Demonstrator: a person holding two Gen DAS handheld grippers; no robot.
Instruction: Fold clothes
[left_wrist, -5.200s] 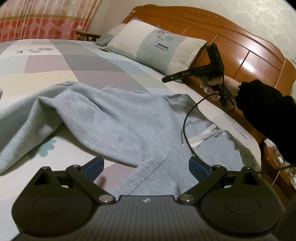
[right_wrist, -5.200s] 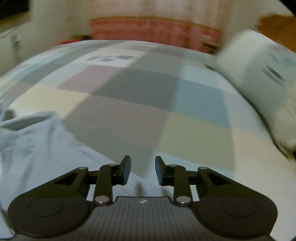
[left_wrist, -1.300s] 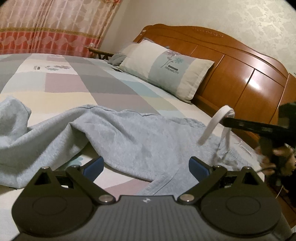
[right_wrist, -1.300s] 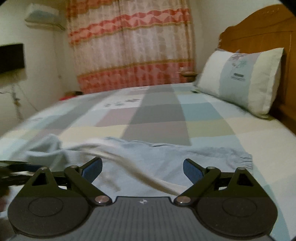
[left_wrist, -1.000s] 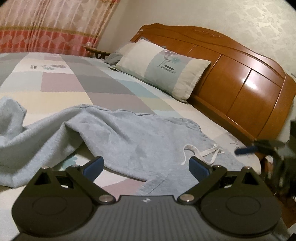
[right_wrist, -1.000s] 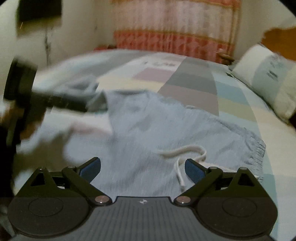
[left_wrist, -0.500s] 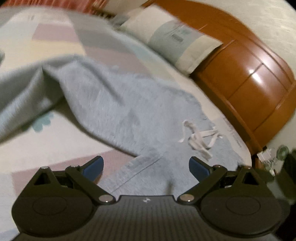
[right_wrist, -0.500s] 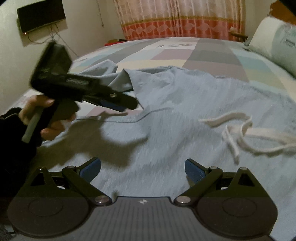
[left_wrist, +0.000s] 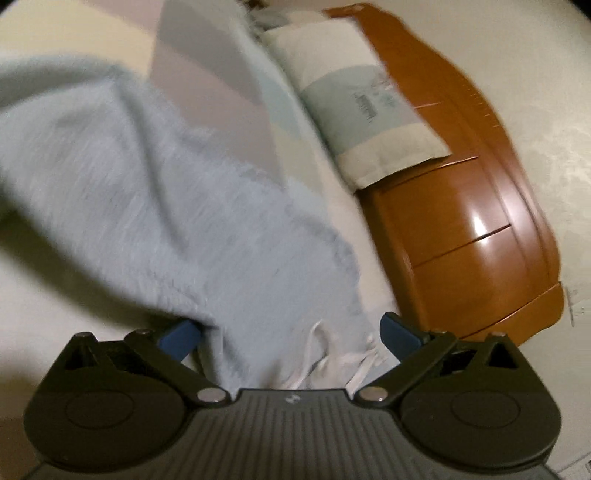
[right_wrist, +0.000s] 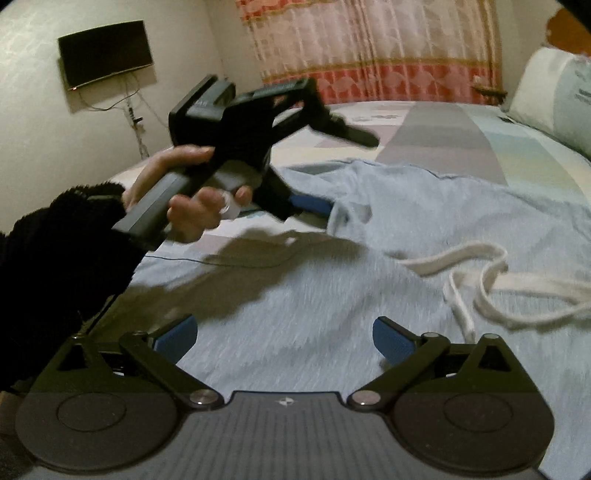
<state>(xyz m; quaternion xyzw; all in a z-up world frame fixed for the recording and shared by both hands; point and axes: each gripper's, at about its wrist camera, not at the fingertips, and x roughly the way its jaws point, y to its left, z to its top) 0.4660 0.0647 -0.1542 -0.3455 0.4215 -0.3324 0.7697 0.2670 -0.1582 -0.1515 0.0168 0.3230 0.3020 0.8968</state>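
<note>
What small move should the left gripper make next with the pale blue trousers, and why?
Probably close the left gripper on the waistband. Its jaws stand wide open with the blue trousers and the white drawstring lying between them, so cloth is already in place to pinch. The right gripper hovers open over the cloth, not gripping it.

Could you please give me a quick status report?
Left gripper open, straddling garment edge. Right gripper open above it. Drawstring loose on top.
</note>
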